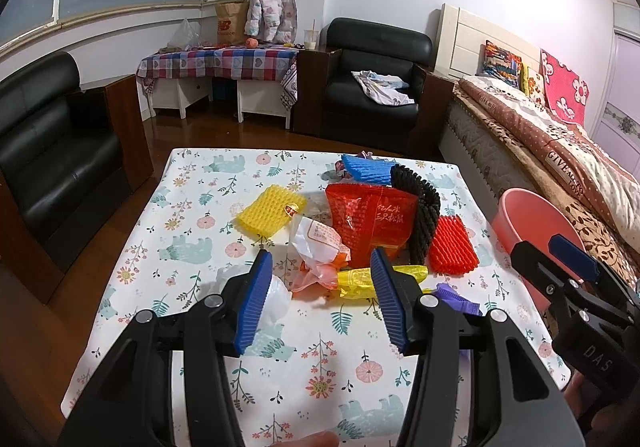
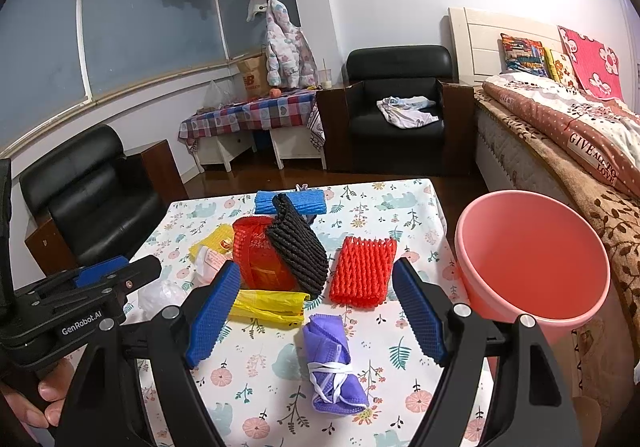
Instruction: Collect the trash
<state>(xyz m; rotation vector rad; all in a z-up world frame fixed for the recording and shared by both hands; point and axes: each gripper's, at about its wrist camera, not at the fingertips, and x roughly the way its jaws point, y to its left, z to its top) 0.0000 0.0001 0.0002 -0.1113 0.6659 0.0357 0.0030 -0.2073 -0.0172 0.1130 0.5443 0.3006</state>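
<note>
The left gripper [image 1: 320, 299] hangs above the near half of the table [image 1: 280, 379], its jaws spread wide with nothing between the pads. Just ahead of its jaws lie a yellow plastic bag [image 1: 380, 279] and an orange-tinted clear bag [image 1: 316, 279]; a crumpled white bag [image 1: 278, 297] sits against the outer side of its left jaw. Beyond those stand a white wrapper [image 1: 320, 243] and a red snack bag [image 1: 368, 223], with a yellow foam net [image 1: 270, 215] off to the left of the jaws and a blue foam net [image 1: 366, 169] at the far edge.

The right gripper [image 2: 316, 307] also has its jaws wide apart and empty. Between and slightly below them lies a folded purple face mask [image 2: 334, 367] bound by its white straps. Just beyond the jaws are a red foam net [image 2: 362, 271] and a black foam net [image 2: 298, 247], the black one leaning on the red snack bag. The 4 nets, the bags and the mask all rest on the table. A pink bin [image 2: 532, 267] stands beside the table's edge, just right of the right jaw.
</note>
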